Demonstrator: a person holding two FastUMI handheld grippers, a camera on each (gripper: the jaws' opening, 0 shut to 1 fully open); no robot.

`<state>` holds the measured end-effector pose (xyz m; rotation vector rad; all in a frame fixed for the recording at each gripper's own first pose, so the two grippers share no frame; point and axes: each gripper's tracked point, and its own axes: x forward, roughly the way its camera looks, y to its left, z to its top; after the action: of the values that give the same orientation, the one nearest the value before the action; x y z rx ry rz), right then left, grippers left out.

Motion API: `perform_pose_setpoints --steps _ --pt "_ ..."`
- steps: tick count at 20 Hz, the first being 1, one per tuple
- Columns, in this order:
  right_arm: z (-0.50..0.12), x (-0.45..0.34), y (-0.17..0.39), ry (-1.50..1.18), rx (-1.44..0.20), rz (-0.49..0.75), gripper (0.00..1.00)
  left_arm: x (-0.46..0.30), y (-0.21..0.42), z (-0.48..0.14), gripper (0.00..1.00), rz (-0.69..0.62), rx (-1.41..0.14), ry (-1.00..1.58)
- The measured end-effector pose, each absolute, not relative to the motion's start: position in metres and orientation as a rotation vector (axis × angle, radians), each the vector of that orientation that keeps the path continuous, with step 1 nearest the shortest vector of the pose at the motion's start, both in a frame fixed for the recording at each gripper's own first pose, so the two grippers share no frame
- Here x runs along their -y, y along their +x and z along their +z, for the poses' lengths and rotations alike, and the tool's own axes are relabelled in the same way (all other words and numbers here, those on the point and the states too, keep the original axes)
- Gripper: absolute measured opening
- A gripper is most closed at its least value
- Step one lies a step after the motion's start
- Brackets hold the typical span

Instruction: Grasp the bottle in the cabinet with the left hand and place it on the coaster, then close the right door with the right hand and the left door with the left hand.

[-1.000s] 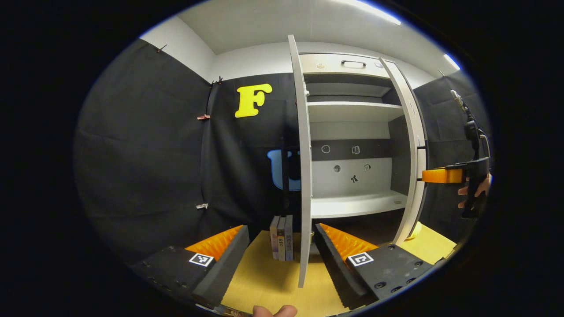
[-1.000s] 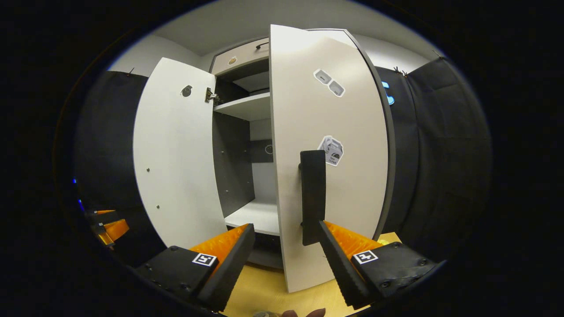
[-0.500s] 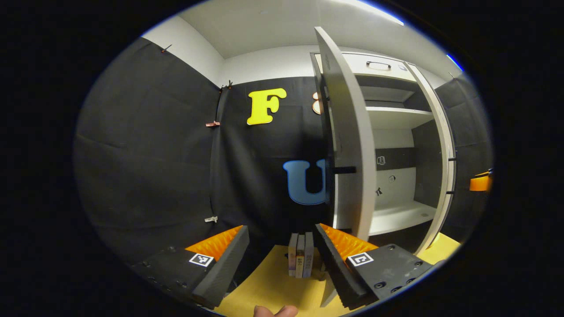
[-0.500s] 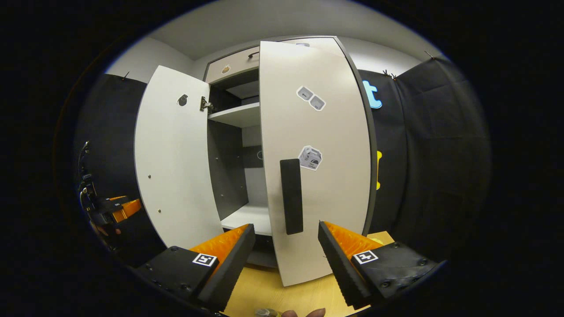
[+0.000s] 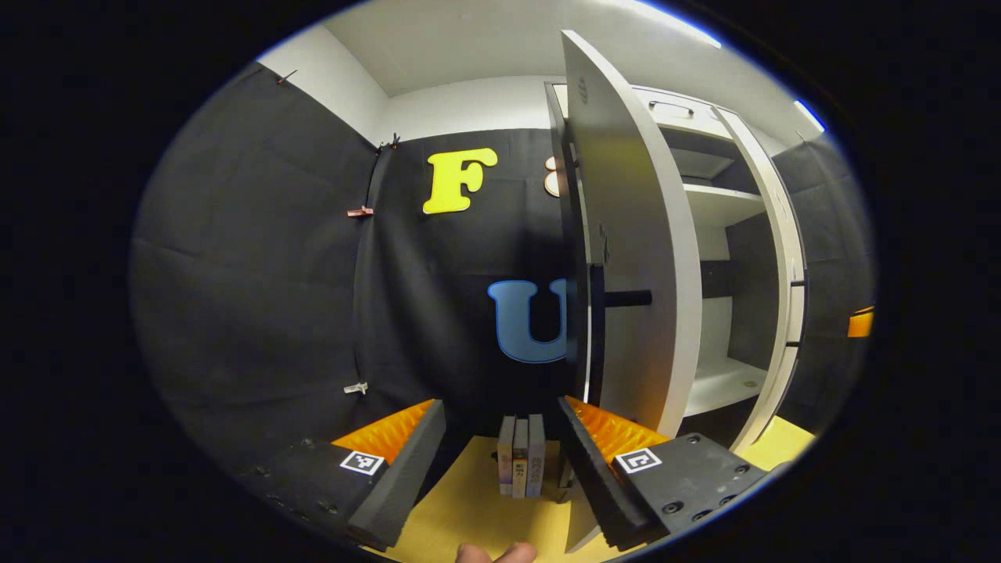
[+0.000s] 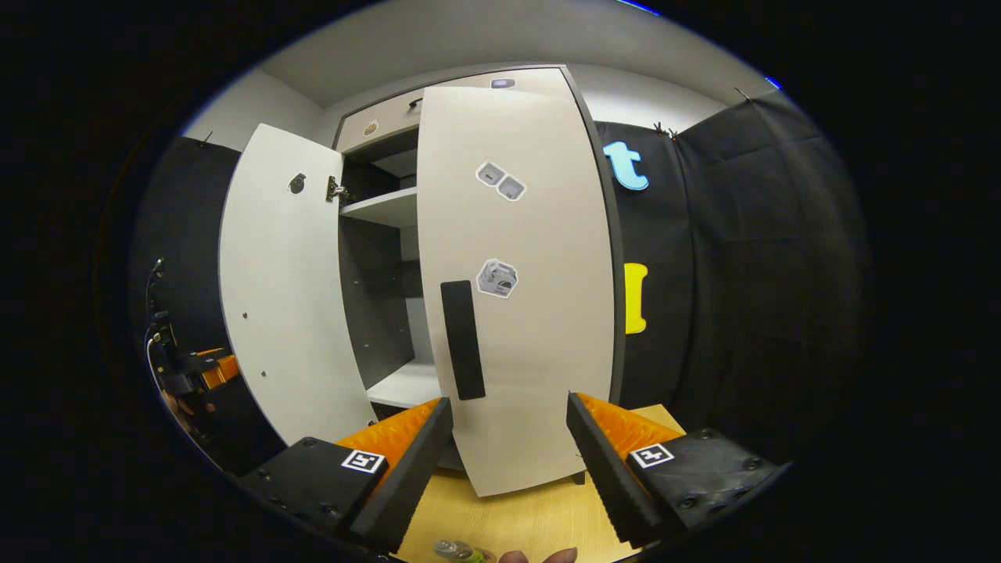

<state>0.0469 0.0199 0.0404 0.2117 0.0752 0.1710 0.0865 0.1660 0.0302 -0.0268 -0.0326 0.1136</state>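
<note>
The white cabinet's right door (image 6: 532,313) stands partly swung in, its black handle (image 6: 462,340) a little ahead of my right gripper (image 6: 508,403), which is open and holds nothing. The left door (image 6: 281,289) is wide open. In the left gripper view I face that left door (image 5: 641,258) from its outer side, with its black handle (image 5: 622,298) sticking out. My left gripper (image 5: 500,414) is open and empty, low beside that door. A bottle top (image 6: 457,550) peeks in at the bottom edge, on the table.
Three books (image 5: 520,465) stand upright on the yellow table (image 5: 469,508) between my left fingers and the cabinet. White shelves (image 5: 719,383) show inside. The far right gripper (image 5: 860,322) shows past the right door (image 5: 786,258). The left gripper (image 6: 207,367) sits far left.
The right door has swung further toward the cabinet and its handle sits farther from my right gripper. My left gripper has come round to the left door's outer side.
</note>
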Motion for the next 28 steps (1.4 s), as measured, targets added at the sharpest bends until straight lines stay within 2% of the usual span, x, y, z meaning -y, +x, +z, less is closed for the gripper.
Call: perform_pose_setpoints --steps 10,21,28 --pt "0.029 0.005 0.029 0.193 -0.093 0.161 0.97 -0.087 0.079 0.034 0.91 0.029 0.025 -0.031" --pt "0.022 0.025 0.029 0.203 -0.107 0.157 0.98 0.028 0.106 0.028 0.93 -0.105 0.009 -0.035" --pt "0.020 0.021 0.030 0.205 -0.116 0.169 0.98 0.050 0.093 0.033 0.94 -0.142 0.028 0.000"
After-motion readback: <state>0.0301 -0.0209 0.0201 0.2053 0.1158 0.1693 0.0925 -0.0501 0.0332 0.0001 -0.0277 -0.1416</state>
